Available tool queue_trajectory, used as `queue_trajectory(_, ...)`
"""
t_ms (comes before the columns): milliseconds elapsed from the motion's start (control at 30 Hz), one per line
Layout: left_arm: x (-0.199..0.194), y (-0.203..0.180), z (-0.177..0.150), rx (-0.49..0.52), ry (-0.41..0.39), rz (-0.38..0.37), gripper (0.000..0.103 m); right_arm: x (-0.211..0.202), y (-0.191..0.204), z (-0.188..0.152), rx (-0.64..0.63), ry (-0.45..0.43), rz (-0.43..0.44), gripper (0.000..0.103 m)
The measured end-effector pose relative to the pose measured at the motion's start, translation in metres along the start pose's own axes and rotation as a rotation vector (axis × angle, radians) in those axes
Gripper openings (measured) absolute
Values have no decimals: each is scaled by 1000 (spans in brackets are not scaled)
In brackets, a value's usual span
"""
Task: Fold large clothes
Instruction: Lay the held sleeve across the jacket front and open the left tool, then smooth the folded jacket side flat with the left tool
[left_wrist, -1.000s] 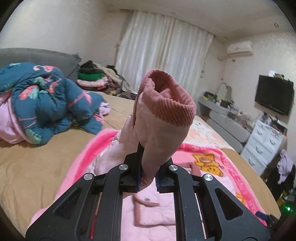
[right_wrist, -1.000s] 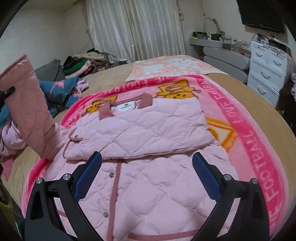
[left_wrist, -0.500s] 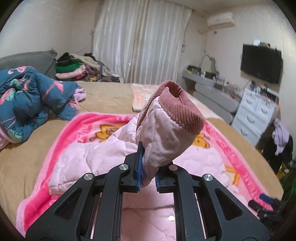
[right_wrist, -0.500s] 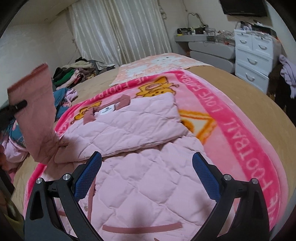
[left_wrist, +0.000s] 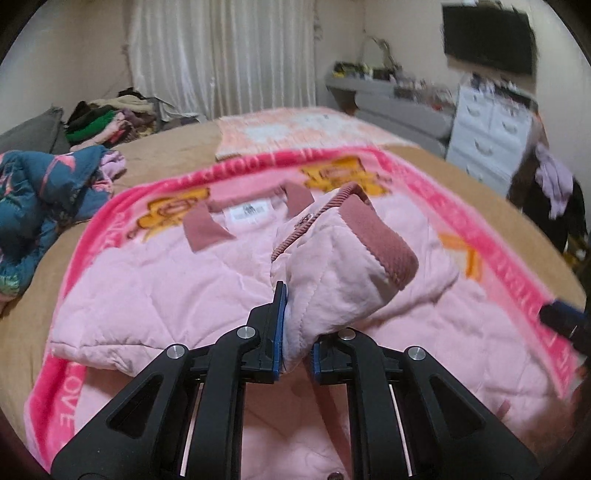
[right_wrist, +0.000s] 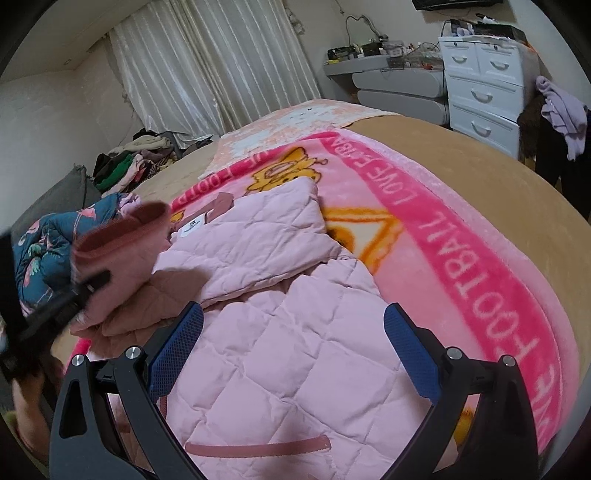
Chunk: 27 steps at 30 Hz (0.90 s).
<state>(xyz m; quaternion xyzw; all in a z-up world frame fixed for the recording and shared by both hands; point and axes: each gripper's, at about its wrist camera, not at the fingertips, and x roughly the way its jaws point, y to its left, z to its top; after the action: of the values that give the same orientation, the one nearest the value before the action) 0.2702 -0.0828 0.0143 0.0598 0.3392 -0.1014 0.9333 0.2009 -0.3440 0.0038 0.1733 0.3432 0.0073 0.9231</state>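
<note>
One pale pink quilted padded jacket lies spread on a bright pink fleece blanket with cartoon bears and lettering, over a tan bed. Diamond stitching, puffy, soft matte fabric; dusty-rose collar tabs and a white neck label at the far end. Right-side sleeve already folded across the chest, lying flat.

Left claw clenched on the other sleeve just below its dusty-rose ribbed corduroy cuff; blue pads pinch the bunched fabric, cuff mouth open and tilted toward the collar, sleeve lifted above the jacket body. Claw points forward along the bed, low over the jacket.

Right claw released, jaws spread wide, blue textured pads apart, nothing between them; hovers over the jacket's lower half, near a dusty-rose pocket trim strip.

Crumpled teal floral quilted garment heaped at the bed's left edge. White sheer curtain behind, white drawer chest at right.
</note>
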Motion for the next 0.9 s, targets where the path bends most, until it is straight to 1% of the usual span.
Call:
queue_trajectory(100,13,-15,-10,41,50,1,10,2,-1,-1,2,8,0,98)
queue_trajectory(200,22,-25,-22,101,95,2,17,5,-1,-2,4,19,3,98)
queue_trajectory(267,26,-30,-28,122,138,-15,26,7,-1,-2,5,26,4,98)
queue_trajectory(333,24,-32,-33,148,157,-20,29,9,1,-3,4,31,7,98)
queue_trajectory(400,18,-32,-39,166,165,-46,37,12,2,-3,3,40,10,98)
queue_trajectory(433,16,-32,-42,168,163,-58,45,14,4,-3,3,43,13,98)
queue_trajectory(467,11,-31,-47,170,160,-77,56,16,7,-3,-1,50,17,98)
queue_trajectory(500,6,-29,-51,171,159,-81,64,18,8,-3,-3,56,21,98)
queue_trajectory(533,2,-29,-54,168,161,-75,73,21,12,-4,-6,64,32,98)
queue_trajectory(633,-16,-12,-60,115,152,-121,74,31,23,-6,-11,96,59,98)
queue_trajectory(667,-22,-5,-60,102,144,-121,77,36,29,-8,-15,111,76,98)
queue_trajectory(700,-26,2,-60,92,135,-111,79,40,34,-9,-17,122,87,98)
queue_trajectory(733,-30,7,-58,85,128,-100,85,44,42,-11,-23,138,100,98)
queue_trajectory(767,-36,20,-55,66,107,-68,90,49,50,-13,-28,149,111,98)
queue_trajectory(833,-42,37,-48,37,84,-13,92,57,64,-18,-31,167,123,98)
queue_trajectory(900,-47,64,-40,-26,67,45,94,68,81,-25,-24,196,163,98)
